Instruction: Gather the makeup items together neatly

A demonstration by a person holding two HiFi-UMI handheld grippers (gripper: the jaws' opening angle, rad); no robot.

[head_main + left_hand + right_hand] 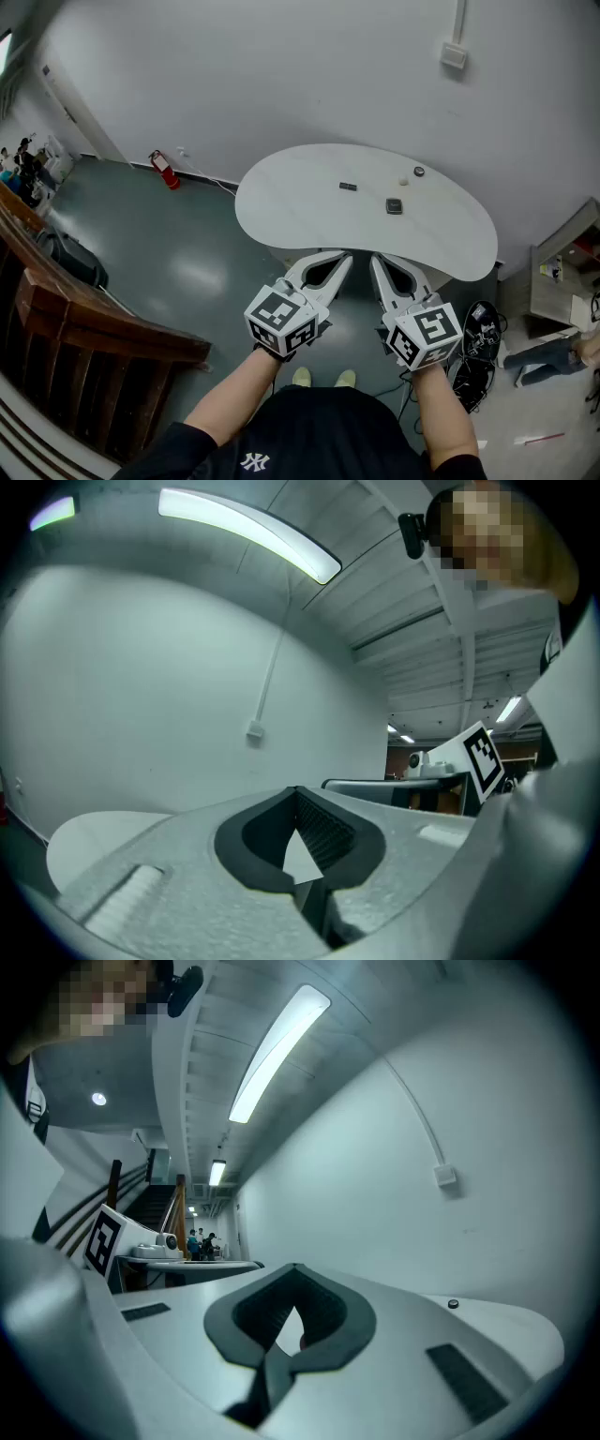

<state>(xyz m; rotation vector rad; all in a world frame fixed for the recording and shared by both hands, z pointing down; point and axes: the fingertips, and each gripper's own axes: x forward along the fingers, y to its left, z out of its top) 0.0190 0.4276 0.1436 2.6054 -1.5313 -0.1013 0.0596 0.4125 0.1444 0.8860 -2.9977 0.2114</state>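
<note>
While held level, short of the white tabletop [281,206], left tool [348,256] and right tool [375,259] shut, empty; nothing within reach yet. Makeup spread apart at upper centre: flat dark case [348,187], square compact [394,206], round pot [418,172]. Presumably a ready pose.

Wht wall [281,66], gry floor [169,253], wood railing [56,309] L, strip light [277,1049] overhead.

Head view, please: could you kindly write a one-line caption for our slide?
Left gripper and right gripper, both shut, hover level facing a white curved table bearing small dark makeup items.
</note>
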